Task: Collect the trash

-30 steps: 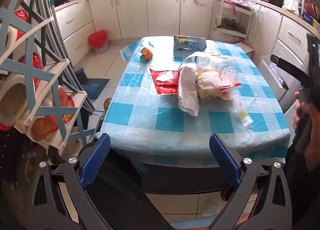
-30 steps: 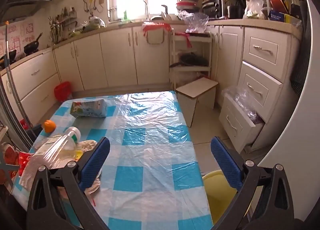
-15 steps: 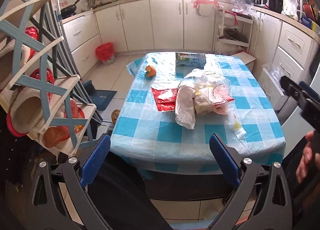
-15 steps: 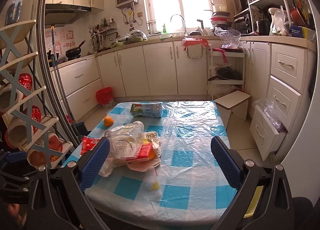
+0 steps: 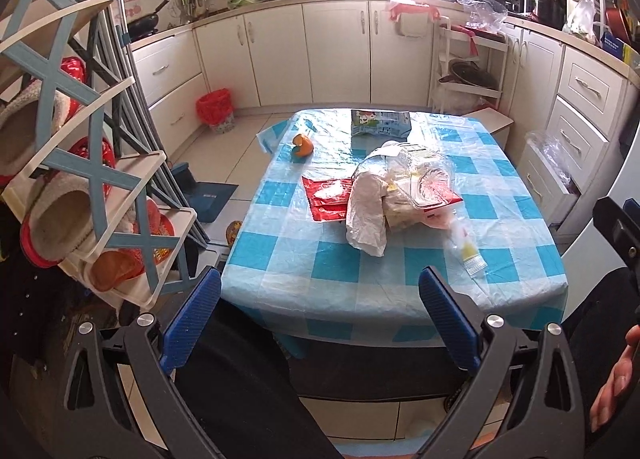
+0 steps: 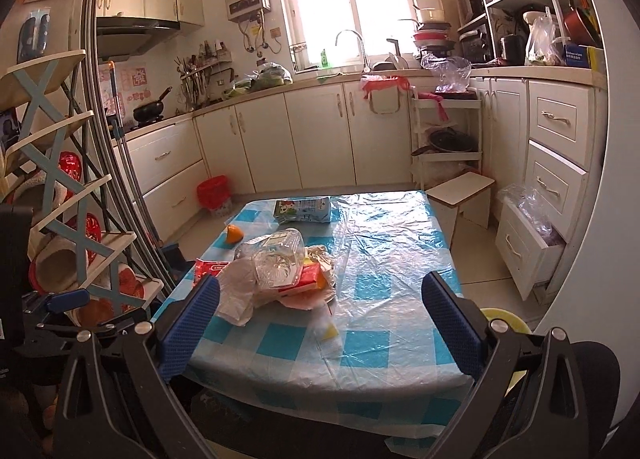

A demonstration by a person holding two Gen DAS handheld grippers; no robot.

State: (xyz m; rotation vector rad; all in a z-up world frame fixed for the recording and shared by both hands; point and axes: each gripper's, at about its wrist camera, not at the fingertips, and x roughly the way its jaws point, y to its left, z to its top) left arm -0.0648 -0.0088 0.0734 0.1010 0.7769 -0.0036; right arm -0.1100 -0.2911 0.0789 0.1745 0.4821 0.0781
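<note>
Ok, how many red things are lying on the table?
2 that I can see: a red wrapper flat left of the pile, and a red packet under the clear bottle in it. The pile may hide more.

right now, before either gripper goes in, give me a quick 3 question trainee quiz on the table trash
1. True or false: the orange peel sits on top of the milk carton.
2. What lies under the left edge of the crumpled white bag? A) red wrapper B) blue sponge C) metal spoon
3. Fill in: the fingers of the left gripper and of the right gripper are ____ and hold nothing.

Key: 1 false, the orange peel lies apart from it on the tablecloth; 2 A, the red wrapper; 3 open.
</note>
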